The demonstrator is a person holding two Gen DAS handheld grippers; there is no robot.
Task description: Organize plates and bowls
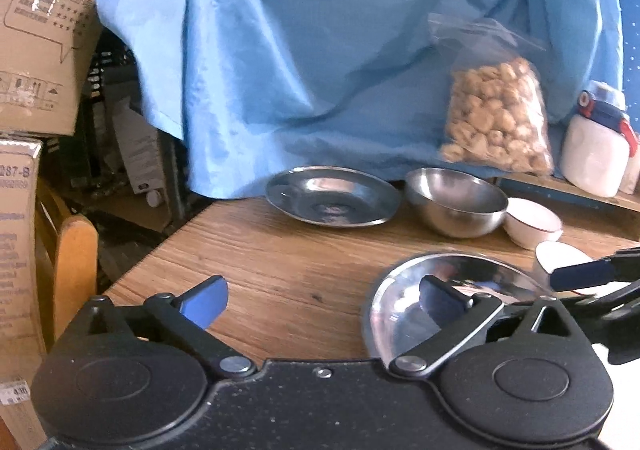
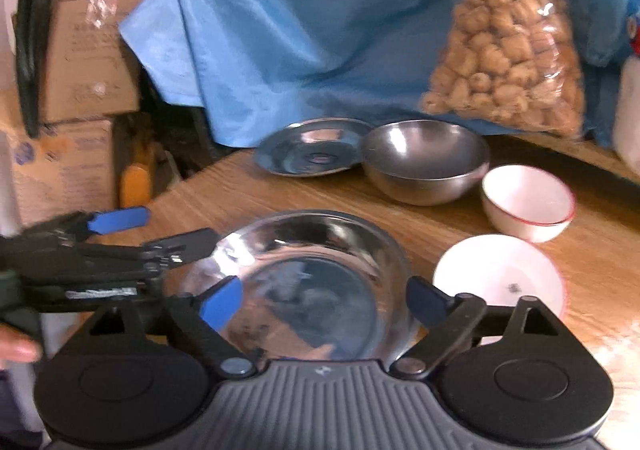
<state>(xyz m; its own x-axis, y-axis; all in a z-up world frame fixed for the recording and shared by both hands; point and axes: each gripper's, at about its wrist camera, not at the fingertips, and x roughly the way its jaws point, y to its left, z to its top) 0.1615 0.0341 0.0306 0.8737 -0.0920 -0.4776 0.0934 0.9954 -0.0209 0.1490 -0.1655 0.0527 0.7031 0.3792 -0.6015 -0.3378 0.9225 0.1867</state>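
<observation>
A shiny steel plate lies flat on the wooden table, right under my right gripper. That gripper is open, its blue pads standing over the plate's two sides without pressing on it. My left gripper is open too; its right pad hangs over the same plate, its left pad over bare wood. Seen from the right wrist, the left gripper comes in at the plate's left rim. Behind stand a second steel plate, a steel bowl and two white bowls.
A blue cloth hangs behind the dishes, with a clear bag of snacks and a white jar at the back right. Cardboard boxes and a wooden chair stand beyond the table's left edge.
</observation>
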